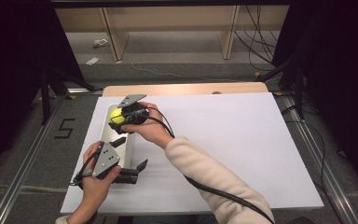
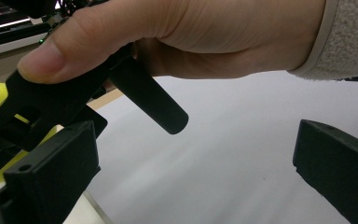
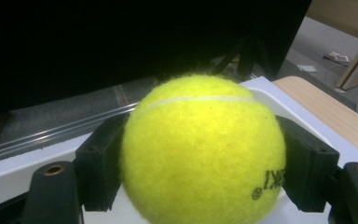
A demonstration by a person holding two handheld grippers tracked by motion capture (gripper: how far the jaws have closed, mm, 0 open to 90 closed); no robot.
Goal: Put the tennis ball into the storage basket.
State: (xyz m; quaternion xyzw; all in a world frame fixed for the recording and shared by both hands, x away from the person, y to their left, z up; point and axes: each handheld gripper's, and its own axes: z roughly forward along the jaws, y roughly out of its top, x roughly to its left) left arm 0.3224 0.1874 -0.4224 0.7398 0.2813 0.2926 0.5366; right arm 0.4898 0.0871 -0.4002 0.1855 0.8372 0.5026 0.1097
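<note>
In the high view the left tool (image 1: 131, 158) sits nearest the person, low over the white sheet (image 1: 223, 140) that covers the counter (image 1: 186, 88), at the near end of a narrow white tray (image 1: 129, 148). It is released: its jaws stand wide apart with nothing between them, one toward the tray and one toward the open sheet. The left gripper view agrees, with bare white sheet showing across the broad gap between the two black jaws. The left hand (image 1: 93, 179) wraps the tool's handle from below, forearm coming in from the near edge, and the grey three-cornered plate lies on top.

Just beyond, the right hand (image 1: 151, 130), in a cream fleece sleeve (image 1: 214, 182), reaches across toward the left side of the counter. It holds the right tool (image 1: 119, 116) over the far end of the tray. That tool is clenched on a yellow tennis ball (image 3: 200, 149): in the right gripper view the two jaws press the ball's left and right flanks, and the ball sits above the tray's white surface. A white seam curves over its top, and black printing at its lower right is partly cut off, with a small ® mark readable.

Farther off, on the dark floor left of the counter, a figure 5 (image 1: 64, 128) is marked.
</note>
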